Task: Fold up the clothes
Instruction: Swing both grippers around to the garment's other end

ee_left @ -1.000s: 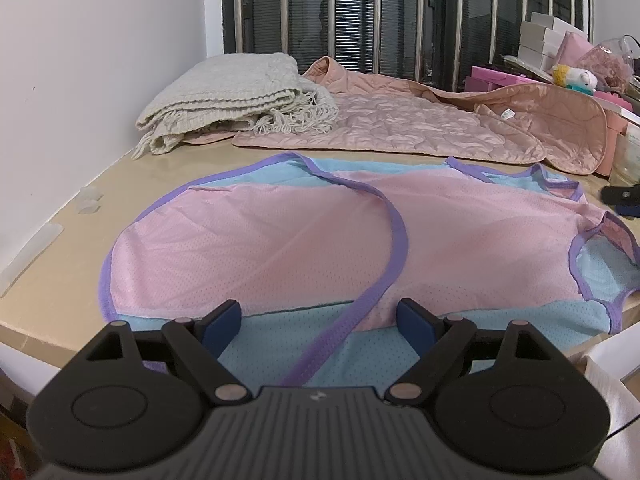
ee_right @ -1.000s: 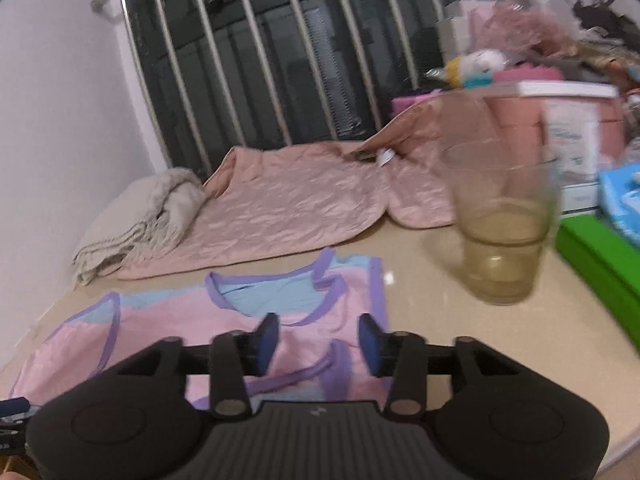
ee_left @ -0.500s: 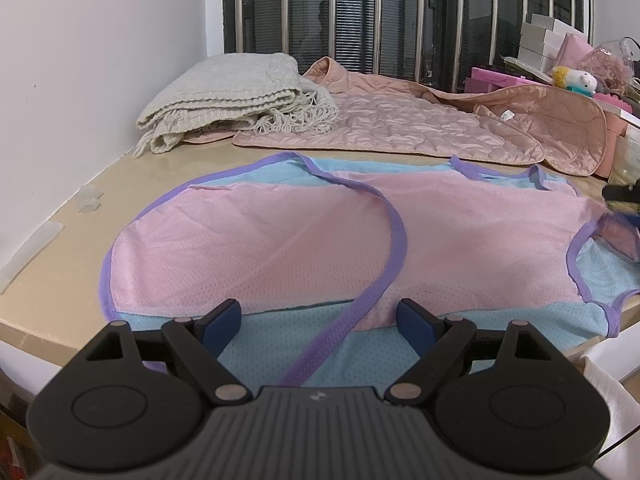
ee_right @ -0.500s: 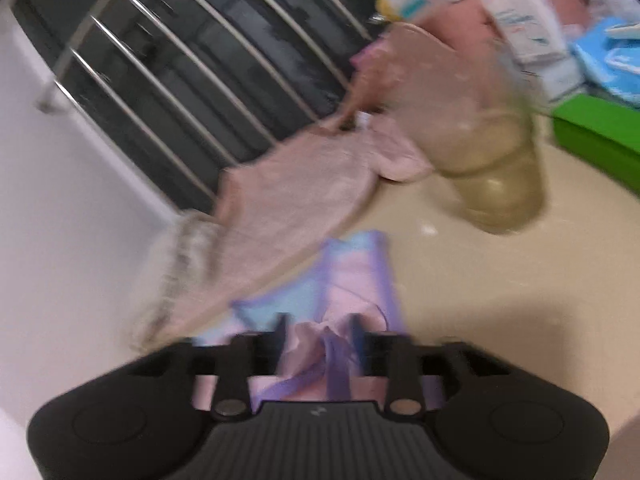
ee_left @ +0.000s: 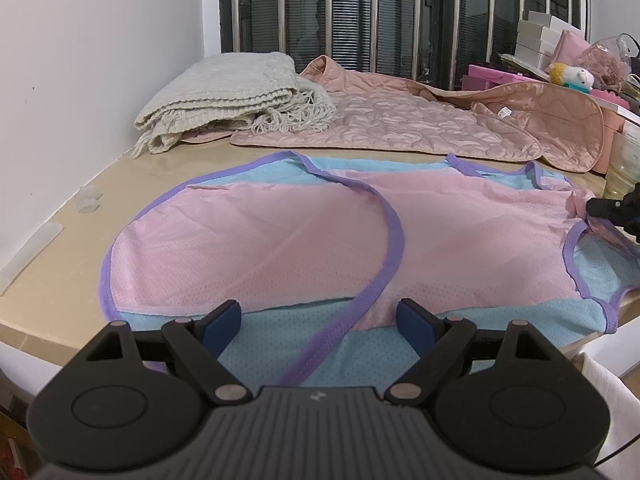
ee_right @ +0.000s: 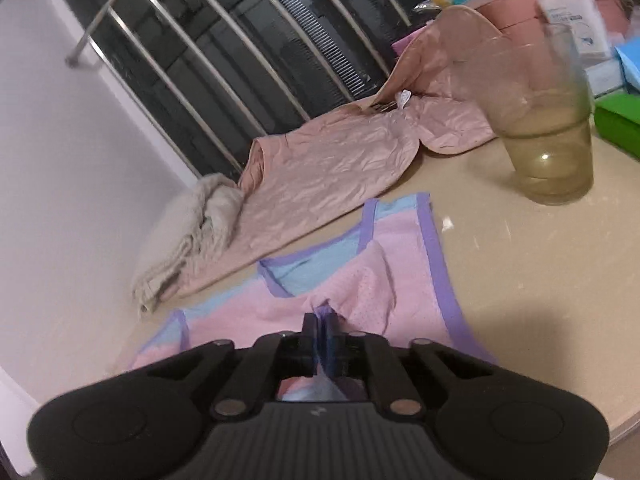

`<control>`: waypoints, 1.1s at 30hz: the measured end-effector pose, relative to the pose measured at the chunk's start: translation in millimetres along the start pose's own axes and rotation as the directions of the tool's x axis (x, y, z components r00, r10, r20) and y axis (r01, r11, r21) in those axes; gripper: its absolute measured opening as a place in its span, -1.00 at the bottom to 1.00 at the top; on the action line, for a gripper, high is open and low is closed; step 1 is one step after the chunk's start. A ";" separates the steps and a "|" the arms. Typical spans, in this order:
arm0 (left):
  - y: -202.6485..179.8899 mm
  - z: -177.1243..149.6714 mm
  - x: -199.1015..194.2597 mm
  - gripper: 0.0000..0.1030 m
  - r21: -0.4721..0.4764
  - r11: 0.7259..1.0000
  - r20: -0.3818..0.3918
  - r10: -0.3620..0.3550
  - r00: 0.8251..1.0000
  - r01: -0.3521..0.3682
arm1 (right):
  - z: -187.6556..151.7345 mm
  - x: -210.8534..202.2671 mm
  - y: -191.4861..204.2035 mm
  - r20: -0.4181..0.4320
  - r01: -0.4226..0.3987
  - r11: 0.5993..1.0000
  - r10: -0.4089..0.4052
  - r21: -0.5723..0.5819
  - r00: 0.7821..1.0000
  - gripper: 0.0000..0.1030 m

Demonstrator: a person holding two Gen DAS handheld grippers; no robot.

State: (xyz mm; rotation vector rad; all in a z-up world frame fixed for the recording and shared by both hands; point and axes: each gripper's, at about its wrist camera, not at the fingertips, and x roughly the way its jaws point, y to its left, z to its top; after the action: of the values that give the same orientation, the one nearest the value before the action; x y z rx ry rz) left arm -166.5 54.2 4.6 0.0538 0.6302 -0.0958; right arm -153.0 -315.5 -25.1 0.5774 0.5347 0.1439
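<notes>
Pink mesh with lilac binding and a pale blue underlayer makes up the sleeveless top, which lies spread flat on the beige bench, its long axis running left to right across the left wrist view, hem end at the left and shoulder straps at the right. The right tool has its fingers pressed together on a pinch of that pink fabric at the strap end, just inside the neckline, and the cloth puckers up around the grip; in the left wrist view the same tool shows as a dark tip at the far right edge of the garment. The left tool has its blue-padded fingers wide apart and holds nothing; it hovers at the near edge of the top, where the blue layer hangs toward the bench front and a lilac band runs between the fingers. So the right hand has the strap end, while the left is the nearer one to the near edge and hem, and my guess is that it needs to close there before the fold can be carried along the long axis. A glass of yellowish liquid stands near the strap end and could be knocked. Behind lie a quilted pink jacket and a folded cream knit blanket.
</notes>
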 end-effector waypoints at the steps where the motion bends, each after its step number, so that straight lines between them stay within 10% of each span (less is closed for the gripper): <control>1: 0.2 0.1 -0.2 0.68 0.000 1.000 -0.001 -0.001 1.000 0.001 | 0.2 -0.5 1.1 0.000 0.030 0.999 -0.030 -0.032 1.000 -0.29; 8: 18.8 0.3 -21.8 0.67 -0.031 0.999 0.047 0.034 0.998 -0.032 | -8.2 -38.1 23.9 0.079 0.087 0.954 -0.067 -0.288 0.995 -0.08; 12: 30.4 -8.0 -42.8 0.67 0.081 0.995 0.124 -0.063 0.990 0.053 | -32.6 -42.1 69.7 -0.036 -0.130 0.785 0.136 -0.606 0.990 -0.12; 17: 18.9 -26.0 -54.1 0.68 0.439 0.876 0.093 -0.263 0.960 0.198 | -77.5 -41.6 109.7 -0.251 -0.305 0.387 0.184 -0.870 0.950 -0.18; 21: 7.5 -38.4 -49.2 0.67 0.627 0.760 0.114 -0.305 0.945 0.170 | -102.8 -35.8 113.9 -0.325 -0.341 0.199 0.107 -0.919 0.940 -0.27; 25: 7.1 -47.7 -32.5 0.17 0.719 0.666 0.045 -0.331 0.943 0.199 | -107.4 -30.8 108.6 -0.315 -0.321 0.133 0.062 -0.938 0.947 -0.44; 33: 19.6 -53.9 -27.2 -0.52 0.809 0.571 0.054 -0.311 0.949 0.141 | -112.4 -28.8 105.2 -0.301 -0.305 0.049 0.071 -0.951 0.951 -0.64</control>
State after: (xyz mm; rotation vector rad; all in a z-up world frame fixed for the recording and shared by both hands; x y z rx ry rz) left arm -217.8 80.0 -22.4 0.8460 0.3468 -0.6399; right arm -234.1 -181.8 -33.5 -0.8378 0.3887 0.7901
